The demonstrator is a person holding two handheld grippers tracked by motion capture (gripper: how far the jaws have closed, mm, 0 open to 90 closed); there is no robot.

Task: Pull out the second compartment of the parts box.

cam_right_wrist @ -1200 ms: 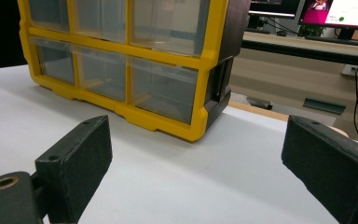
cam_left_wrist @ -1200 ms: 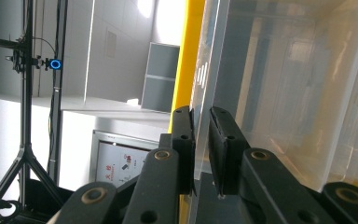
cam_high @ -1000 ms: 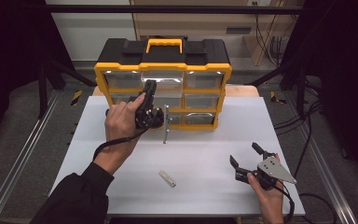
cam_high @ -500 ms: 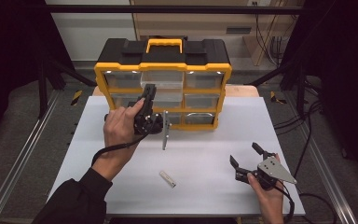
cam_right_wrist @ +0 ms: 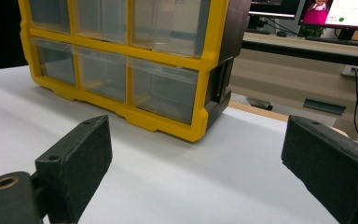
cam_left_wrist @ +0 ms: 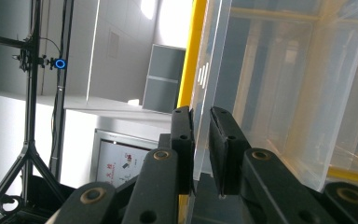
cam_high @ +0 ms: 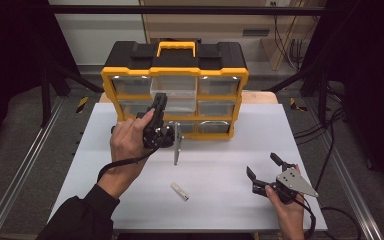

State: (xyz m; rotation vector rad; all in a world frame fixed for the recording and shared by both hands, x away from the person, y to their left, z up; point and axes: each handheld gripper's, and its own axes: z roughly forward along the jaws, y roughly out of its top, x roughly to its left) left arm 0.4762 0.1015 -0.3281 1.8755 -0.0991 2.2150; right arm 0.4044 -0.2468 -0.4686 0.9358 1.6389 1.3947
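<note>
Clear plastic drawer [cam_high: 174, 93], top middle of the yellow organizer [cam_high: 237, 107], has slid out further; left gripper [cam_left_wrist: 200, 140] clamps its front wall, right gripper [cam_high: 270, 167] rests open.

A metal bracket [cam_high: 178, 144] lies mid-table; a small pale strip [cam_high: 179, 191] lies nearer, both on the white tabletop [cam_high: 230, 200].

Legible text: none.
Poster [cam_left_wrist: 121, 161] and monitor [cam_right_wrist: 340, 11] carry print, too small and blurred to read; organizer [cam_high: 175, 75] shows no readable label.
</note>
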